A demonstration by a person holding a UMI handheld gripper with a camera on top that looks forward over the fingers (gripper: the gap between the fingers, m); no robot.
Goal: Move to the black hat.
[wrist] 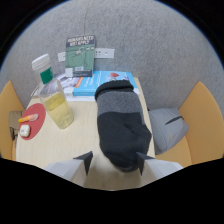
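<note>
Looking out along my own fingers, I see the black hat (121,127) lying flat on the pale table (55,145), a knitted beanie with a grey band across its middle, its near end resting between my fingertips. My claw (114,162) is spread wide and holds nothing; there is a gap at either side of the fabric. I judge it light, soft and floppy, not slippery, so I would pinch the thick near fold. To the left stands a bottle (56,103) of yellowish liquid, and a blue book (100,82) lies at the far end.
</note>
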